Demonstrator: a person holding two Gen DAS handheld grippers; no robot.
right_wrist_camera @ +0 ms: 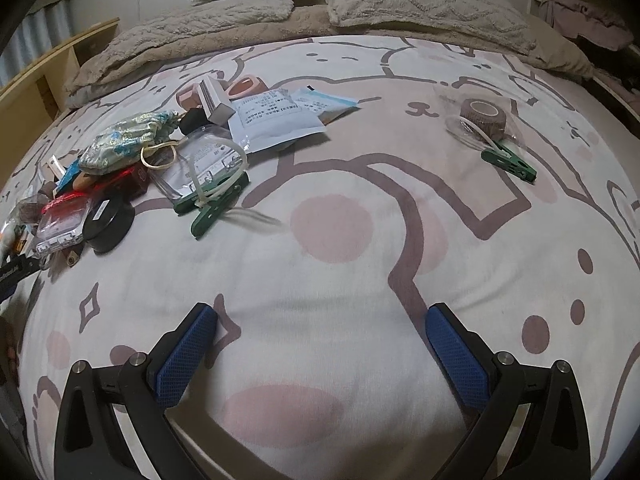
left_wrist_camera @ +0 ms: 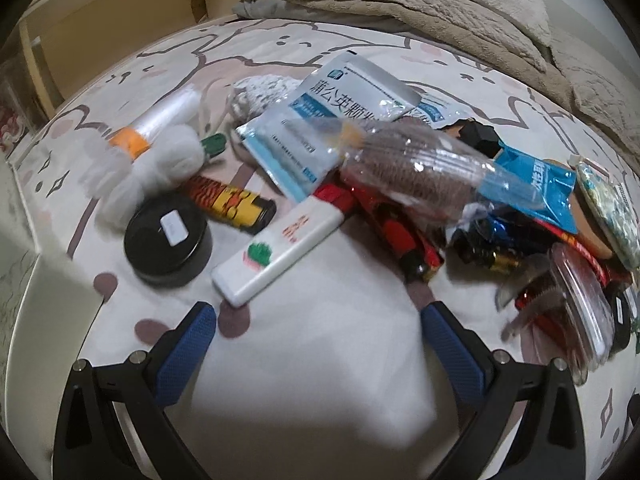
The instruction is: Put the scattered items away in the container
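Scattered items lie on a patterned bedsheet [right_wrist_camera: 320, 280]. In the left wrist view my left gripper [left_wrist_camera: 318, 314] is open and empty, just short of a white stick-shaped case [left_wrist_camera: 276, 248]. Beside it sit a black round tin [left_wrist_camera: 168, 240], a tiger-print lighter [left_wrist_camera: 232, 204], a wrapped brown roll [left_wrist_camera: 408, 172], blue-white sachets [left_wrist_camera: 320, 120] and batteries [left_wrist_camera: 492, 256]. In the right wrist view my right gripper [right_wrist_camera: 320, 314] is open and empty over bare sheet. A pile with a brocade pouch [right_wrist_camera: 128, 144] lies far left, a brown tape roll [right_wrist_camera: 482, 118] and green clip [right_wrist_camera: 508, 164] far right. No container shows.
Beige blankets and pillows [right_wrist_camera: 400, 4] lie along the far side of the bed. A wooden shelf unit [left_wrist_camera: 112, 28] stands at the left. A white surface edge [left_wrist_camera: 40, 304] sits at the left of the left wrist view.
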